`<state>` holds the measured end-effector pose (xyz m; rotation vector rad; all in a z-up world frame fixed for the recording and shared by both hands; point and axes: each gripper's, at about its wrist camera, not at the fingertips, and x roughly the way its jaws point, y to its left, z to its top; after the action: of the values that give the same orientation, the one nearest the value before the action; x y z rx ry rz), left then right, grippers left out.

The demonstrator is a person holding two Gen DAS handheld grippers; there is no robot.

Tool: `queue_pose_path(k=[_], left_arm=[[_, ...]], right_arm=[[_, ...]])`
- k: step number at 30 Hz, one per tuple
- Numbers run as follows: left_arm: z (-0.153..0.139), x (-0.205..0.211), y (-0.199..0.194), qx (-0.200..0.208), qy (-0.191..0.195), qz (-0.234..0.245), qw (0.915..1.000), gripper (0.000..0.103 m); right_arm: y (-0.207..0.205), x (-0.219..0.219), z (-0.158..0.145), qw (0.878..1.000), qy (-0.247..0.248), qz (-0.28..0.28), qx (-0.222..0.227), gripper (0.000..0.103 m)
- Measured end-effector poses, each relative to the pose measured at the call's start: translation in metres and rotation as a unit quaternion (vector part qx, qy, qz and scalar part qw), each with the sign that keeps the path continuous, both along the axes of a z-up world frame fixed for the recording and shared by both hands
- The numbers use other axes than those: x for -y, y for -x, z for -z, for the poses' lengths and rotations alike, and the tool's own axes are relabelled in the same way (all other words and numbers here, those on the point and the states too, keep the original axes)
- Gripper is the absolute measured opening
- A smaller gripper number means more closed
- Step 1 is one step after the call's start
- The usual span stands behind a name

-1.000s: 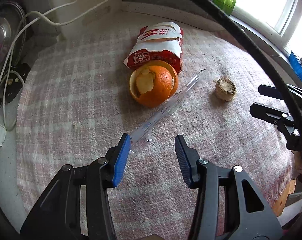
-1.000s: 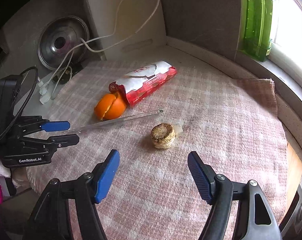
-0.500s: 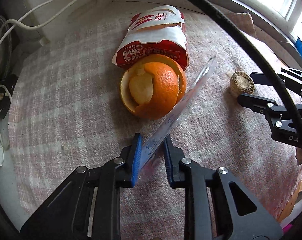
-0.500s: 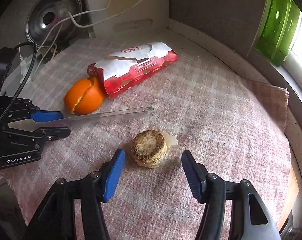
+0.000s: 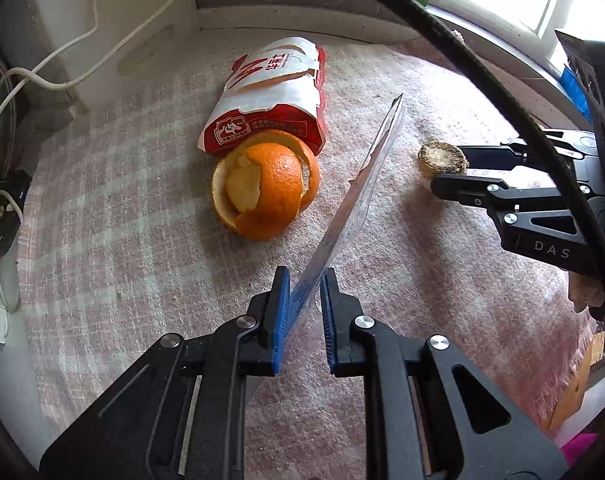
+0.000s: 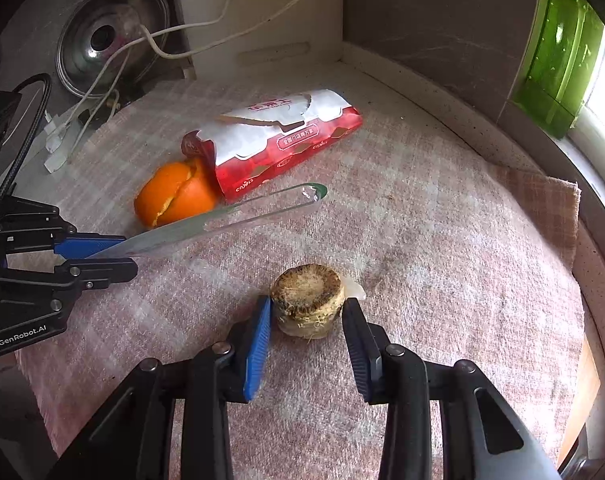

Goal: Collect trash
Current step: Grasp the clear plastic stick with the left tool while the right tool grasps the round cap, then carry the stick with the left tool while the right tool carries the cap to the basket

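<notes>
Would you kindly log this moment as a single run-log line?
left gripper: closing on clear plastic sleeve | right gripper: closing around brown stump | untouched: orange peel, red wrapper

Rough woven cloth (image 6: 442,208), glossy paper carton (image 6: 286,140), clear shiny plastic wrapper (image 5: 358,200), dimpled orange peel (image 5: 270,192).
</notes>
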<state>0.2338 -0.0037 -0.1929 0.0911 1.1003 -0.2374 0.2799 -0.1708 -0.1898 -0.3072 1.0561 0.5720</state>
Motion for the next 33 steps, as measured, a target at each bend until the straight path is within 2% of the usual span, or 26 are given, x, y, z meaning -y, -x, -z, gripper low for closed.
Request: queue_pose_path(k=[9, 20, 33], left_arm=[[-0.021, -0.015, 0.044, 0.025, 0.034, -0.021, 0.9989, 0.014], [-0.051, -0.036, 0.114, 0.054, 0.059, -0.035, 0.9962, 0.014], [-0.058, -0.057, 0.211, 0.051, 0.078, -0.042, 0.9948, 0.014]], right_arm=[[0.028, 0.019, -0.03, 0.999, -0.039, 0.02, 0.011, 0.037], [0.093, 0.033, -0.08, 0.994, -0.093, 0.035, 0.038, 0.037], [0.178, 0.028, -0.101, 0.989, -0.134, 0.051, 0.041, 0.037]])
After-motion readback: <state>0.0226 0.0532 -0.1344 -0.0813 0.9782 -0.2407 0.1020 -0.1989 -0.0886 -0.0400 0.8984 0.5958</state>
